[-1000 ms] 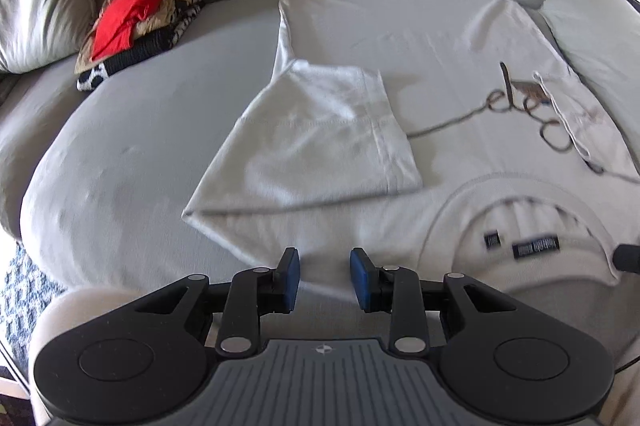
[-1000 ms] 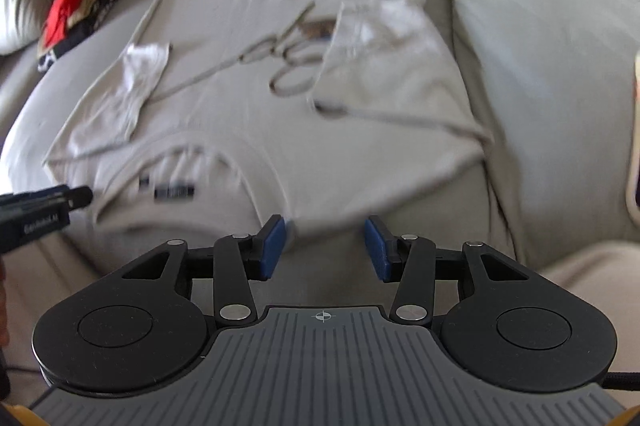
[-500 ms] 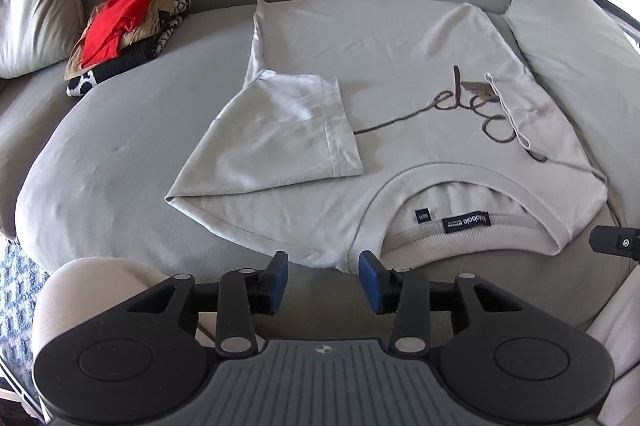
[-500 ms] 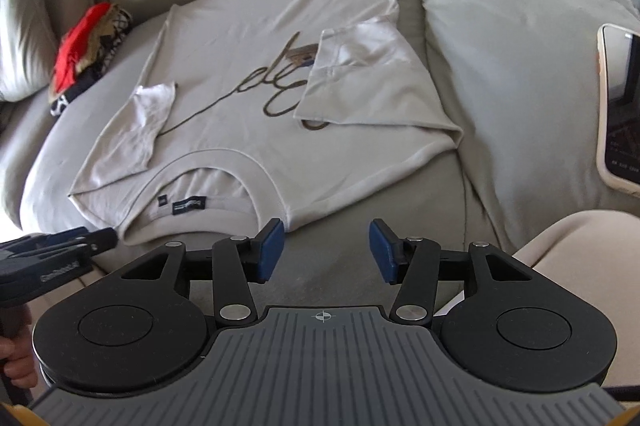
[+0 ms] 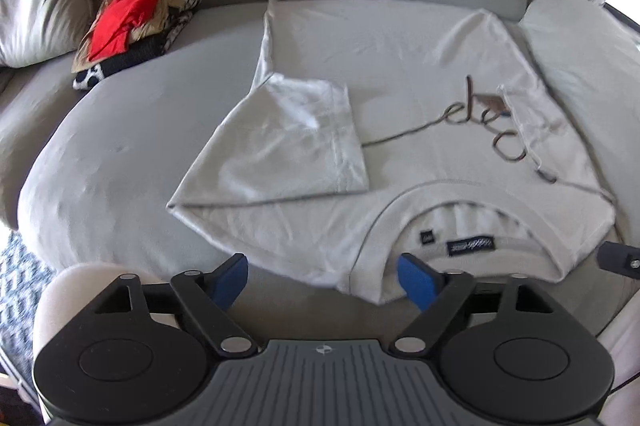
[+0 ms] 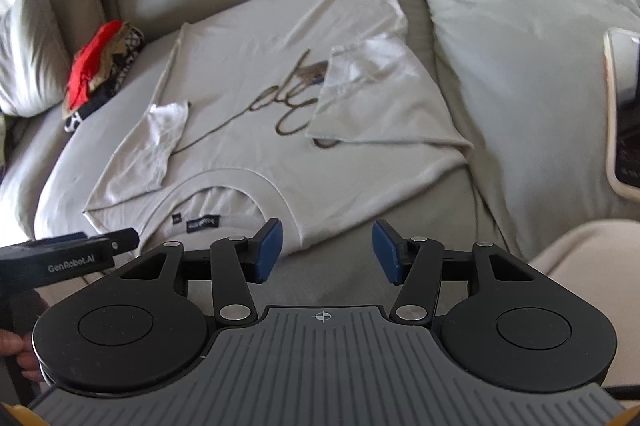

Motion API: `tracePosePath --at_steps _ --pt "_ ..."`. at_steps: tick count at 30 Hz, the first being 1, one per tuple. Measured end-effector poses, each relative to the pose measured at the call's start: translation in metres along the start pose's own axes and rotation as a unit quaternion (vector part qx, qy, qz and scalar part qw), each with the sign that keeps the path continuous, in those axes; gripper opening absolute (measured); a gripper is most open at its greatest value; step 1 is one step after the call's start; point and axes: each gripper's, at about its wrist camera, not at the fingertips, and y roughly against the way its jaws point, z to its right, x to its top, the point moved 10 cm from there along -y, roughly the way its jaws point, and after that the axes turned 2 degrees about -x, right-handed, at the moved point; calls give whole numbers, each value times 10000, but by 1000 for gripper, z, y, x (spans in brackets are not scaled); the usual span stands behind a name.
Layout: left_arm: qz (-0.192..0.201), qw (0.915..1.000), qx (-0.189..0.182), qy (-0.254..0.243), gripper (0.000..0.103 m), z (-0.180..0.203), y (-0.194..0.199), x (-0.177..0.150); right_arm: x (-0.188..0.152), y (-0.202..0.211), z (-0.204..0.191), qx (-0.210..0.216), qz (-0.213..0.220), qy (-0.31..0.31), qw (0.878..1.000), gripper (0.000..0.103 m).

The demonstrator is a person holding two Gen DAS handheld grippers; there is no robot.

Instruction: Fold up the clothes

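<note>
T-shirt is spread flat on the couch right ahead of both my grippers, collar end nearest me, hem at the far side by the backrest. Both sleeves are already folded in over the chest, the left one sitting ahead and a bit left of my left gripper, the right one ahead of my right gripper. So I'd say the sleeve step is done and the body folds are what's left, probably bringing the collar end up toward the hem, or the sides in first.

Left gripper is spread wide, holding nothing, with the collar just past its tips; it looks like the fabric edge sits between the fingers, but the fisheye blur makes it hard to say if anything's touching. Right gripper is spread too, empty, just short of the shoulder edge.

Off to the far left there's a pile of other clothes, looks folded already. A phone sits on the cushion to my right.
</note>
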Motion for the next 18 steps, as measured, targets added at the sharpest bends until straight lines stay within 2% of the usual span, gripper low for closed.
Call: tracePosePath --at_steps 2,3,5,6,14,18 --pt "0 9998 -217 8 63 4 -2 3 2 -5 -6 54 5 87 9999 45" --pt "-29 9996 -277 13 59 7 -5 3 4 -8 -10 74 6 125 9999 44" --pt "-88 9996 -260 -63 37 11 -14 1 6 -17 -14 36 -14 226 9997 43" --pt "-149 9996 -186 -157 34 13 -20 -1 7 -22 -15 -19 -41 265 9996 43" --pt "-85 9985 -84 -536 31 18 -23 -11 -6 -37 -15 -174 -213 653 9975 43" --pt "-186 9980 -199 -565 31 22 -21 -19 -16 -32 -8 -126 -400 486 9979 44"
